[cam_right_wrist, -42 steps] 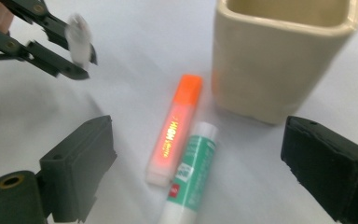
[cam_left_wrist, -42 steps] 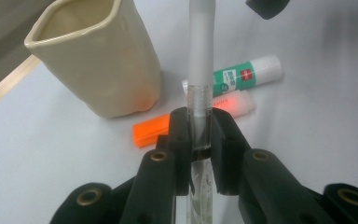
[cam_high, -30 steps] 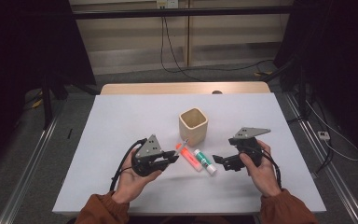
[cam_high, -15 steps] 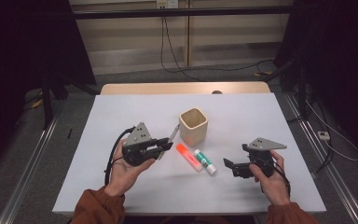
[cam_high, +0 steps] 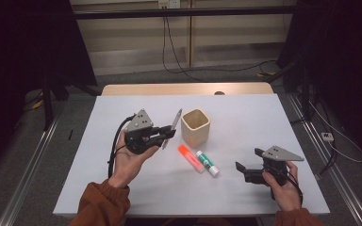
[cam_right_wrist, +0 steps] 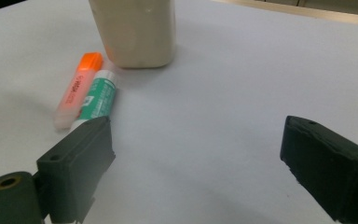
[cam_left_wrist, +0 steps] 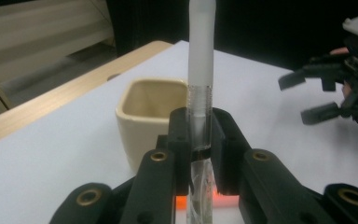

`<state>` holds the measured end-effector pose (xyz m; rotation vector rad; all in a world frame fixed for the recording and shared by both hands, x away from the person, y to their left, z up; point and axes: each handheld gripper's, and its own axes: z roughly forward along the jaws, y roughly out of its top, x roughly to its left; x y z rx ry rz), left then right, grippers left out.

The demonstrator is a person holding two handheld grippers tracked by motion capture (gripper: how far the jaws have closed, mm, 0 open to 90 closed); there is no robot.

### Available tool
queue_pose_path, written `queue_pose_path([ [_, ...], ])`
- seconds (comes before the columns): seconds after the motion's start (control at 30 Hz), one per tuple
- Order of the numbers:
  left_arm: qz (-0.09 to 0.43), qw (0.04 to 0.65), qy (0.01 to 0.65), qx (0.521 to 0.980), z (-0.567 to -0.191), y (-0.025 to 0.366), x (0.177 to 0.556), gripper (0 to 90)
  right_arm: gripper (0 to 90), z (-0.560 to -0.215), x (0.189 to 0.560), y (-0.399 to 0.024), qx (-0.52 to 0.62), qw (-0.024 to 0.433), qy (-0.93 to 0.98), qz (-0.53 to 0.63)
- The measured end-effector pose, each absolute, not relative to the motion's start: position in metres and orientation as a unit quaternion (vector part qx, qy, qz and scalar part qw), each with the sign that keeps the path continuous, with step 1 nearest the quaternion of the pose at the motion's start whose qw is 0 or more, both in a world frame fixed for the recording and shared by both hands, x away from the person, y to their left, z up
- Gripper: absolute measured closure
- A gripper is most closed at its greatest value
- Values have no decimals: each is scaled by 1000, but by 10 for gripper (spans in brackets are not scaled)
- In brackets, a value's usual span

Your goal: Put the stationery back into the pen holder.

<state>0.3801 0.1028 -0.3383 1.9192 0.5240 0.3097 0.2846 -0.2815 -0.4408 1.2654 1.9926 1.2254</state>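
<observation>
left gripper (cam_high: 166, 135): raised off the table in the person's left hand (cam_high: 131, 157), jaws clamped on a pen (cam_high: 172, 126)
pen: clear barrel with white cap, pinched low on the barrel; cap end sticks up and away past the jaw tips, tilted toward the cup (cam_high: 195, 127). In the left gripper view the pen (cam_left_wrist: 200, 79) stands straight up between the two black jaws, threaded collar just above the pads
pen position: in the air, just left of the cup, not touching it as far as I can tell
cup: beige, square-mouthed, upright near table centre, open top. Seen behind the pen in the left gripper view (cam_left_wrist: 144, 116)
right gripper (cam_high: 243, 170): low over the table at the front right, held in the person's right hand (cam_high: 283, 186), jaws wide apart, nothing between them
right gripper view: both black jaws frame bare white tabletop (cam_right_wrist: 223, 107); cup base (cam_right_wrist: 135, 32) ahead
highlighter (cam_high: 190, 157): orange, lying flat on the table in front of the cup
glue stick (cam_high: 208, 163): green and white, lying alongside the highlighter, touching or nearly so; both sit between the two grippers
right gripper view of the pair: highlighter (cam_right_wrist: 77, 88) and glue stick (cam_right_wrist: 98, 98) side by side, near the left-hand jaw
table (cam_high: 245, 113): white top, wooden strip along the far edge
sleeves: rust-orange, entering from the bottom edge
</observation>
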Motion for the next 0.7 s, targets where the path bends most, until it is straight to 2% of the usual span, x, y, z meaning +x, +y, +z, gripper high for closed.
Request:
queue_pose_path([
  [0.33,136,552,233,789,-323,94,400,801,78,-448,281,-292,472,235,722,448],
  [0.7,153,555,235,783,-319,68,423,801,74,-450,281,-291,473,234,723,446],
])
